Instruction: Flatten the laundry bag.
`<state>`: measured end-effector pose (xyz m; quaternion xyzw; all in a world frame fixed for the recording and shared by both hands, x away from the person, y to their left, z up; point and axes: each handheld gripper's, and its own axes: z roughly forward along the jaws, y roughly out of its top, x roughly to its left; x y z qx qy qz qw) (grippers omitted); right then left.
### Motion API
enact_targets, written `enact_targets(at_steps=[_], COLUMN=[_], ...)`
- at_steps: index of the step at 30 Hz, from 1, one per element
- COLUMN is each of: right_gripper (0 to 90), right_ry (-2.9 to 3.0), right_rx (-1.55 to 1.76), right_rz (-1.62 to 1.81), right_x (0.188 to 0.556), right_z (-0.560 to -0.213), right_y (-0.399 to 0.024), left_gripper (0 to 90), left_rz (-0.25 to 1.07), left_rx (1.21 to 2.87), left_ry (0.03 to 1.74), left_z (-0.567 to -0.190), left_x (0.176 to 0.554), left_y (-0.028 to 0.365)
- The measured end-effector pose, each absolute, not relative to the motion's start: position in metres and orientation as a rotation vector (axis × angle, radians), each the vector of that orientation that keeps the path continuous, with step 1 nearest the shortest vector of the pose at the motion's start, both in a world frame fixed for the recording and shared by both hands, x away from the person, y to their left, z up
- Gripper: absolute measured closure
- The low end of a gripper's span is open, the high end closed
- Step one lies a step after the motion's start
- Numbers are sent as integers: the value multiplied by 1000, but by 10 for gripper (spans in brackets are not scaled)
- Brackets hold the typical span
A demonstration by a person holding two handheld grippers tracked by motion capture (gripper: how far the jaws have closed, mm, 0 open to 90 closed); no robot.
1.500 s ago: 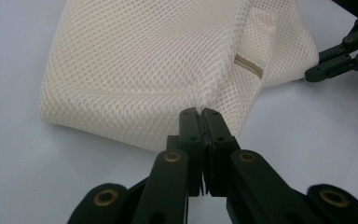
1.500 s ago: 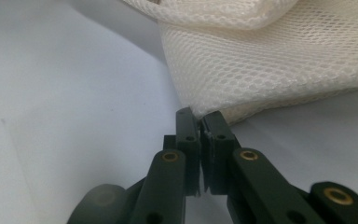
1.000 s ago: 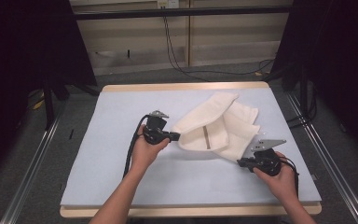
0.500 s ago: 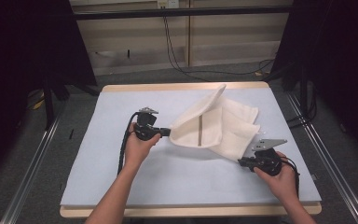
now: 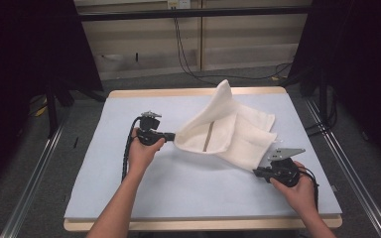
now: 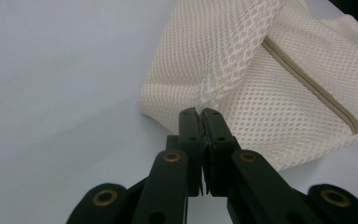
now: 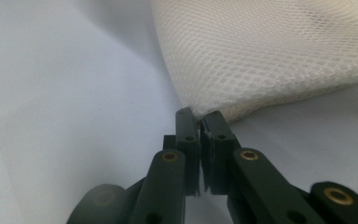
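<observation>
A cream mesh laundry bag point(image 5: 228, 130) with a beige zipper point(image 6: 307, 81) lies on the pale blue table mat point(image 5: 188, 183), one flap raised in a peak toward the back. My left gripper point(image 5: 172, 135) is shut on the bag's left corner, and the netting bunches at its closed tips point(image 6: 200, 112). At the front right, my right gripper point(image 5: 257, 171) is shut on the bag's near right corner, with the mesh point(image 7: 270, 51) pulled taut above its tips point(image 7: 198, 114).
The mat covers a wooden table point(image 5: 188, 92). Black cables point(image 5: 188, 54) hang over the floor behind it, a metal rail point(image 5: 357, 178) runs along the right side, and dark curtains stand at both sides. The left gripper's cable point(image 5: 127, 148) loops on the mat.
My left gripper has drawn the bag's corner leftward across the mat, spreading the bag and lifting its back flap into a peak. The right gripper has kept still.
</observation>
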<state>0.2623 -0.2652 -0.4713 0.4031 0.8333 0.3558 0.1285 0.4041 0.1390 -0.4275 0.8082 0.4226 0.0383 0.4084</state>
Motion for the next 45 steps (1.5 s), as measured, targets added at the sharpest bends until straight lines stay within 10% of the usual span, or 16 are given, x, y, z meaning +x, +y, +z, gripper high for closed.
enact_targets(at_steps=[45], right_gripper=[855], right_ry=[2420], right_rx=[1131], right_rz=[1007], right_x=[261], right_z=[-473], right_y=[-262], left_gripper=[567], left_rz=[292], left_rx=[2043], left_ry=[1170], left_z=[-421], left_x=[426], left_y=[173])
